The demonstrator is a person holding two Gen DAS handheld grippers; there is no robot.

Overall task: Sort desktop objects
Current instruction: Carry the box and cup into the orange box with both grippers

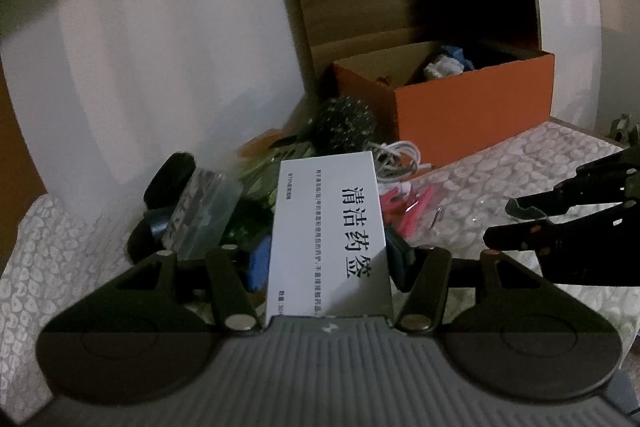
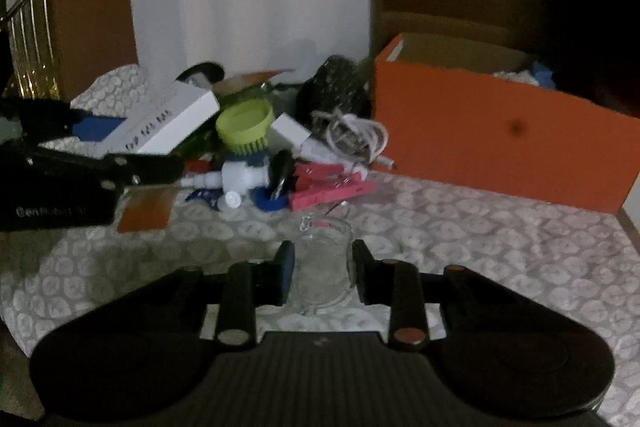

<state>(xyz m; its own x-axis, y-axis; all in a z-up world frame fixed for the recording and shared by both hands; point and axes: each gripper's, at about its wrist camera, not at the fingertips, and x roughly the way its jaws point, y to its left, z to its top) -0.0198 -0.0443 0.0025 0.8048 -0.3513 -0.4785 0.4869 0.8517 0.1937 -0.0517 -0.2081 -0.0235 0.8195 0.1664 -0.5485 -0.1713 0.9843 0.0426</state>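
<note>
My left gripper [image 1: 330, 261] is shut on a white box with black Chinese print [image 1: 328, 227], which it holds lengthwise above the pile. The right wrist view shows the same box [image 2: 168, 123] tilted in that gripper [image 2: 136, 147] at the left. My right gripper [image 2: 324, 271] is shut on a small clear cup [image 2: 322, 267] just above the patterned cloth [image 2: 480, 247]; both pads touch its sides. In the left wrist view the right gripper [image 1: 498, 223] comes in from the right edge, and the cup there is too faint to make out.
An open orange box [image 1: 460, 115] [image 2: 500, 147] with some items inside stands at the back right. The pile holds a green brush [image 2: 244, 127], pink clips [image 2: 328, 183], a white cable [image 2: 352, 139] and a dark spiky ball [image 2: 336, 87]. An orange card [image 2: 146, 211] lies on the cloth.
</note>
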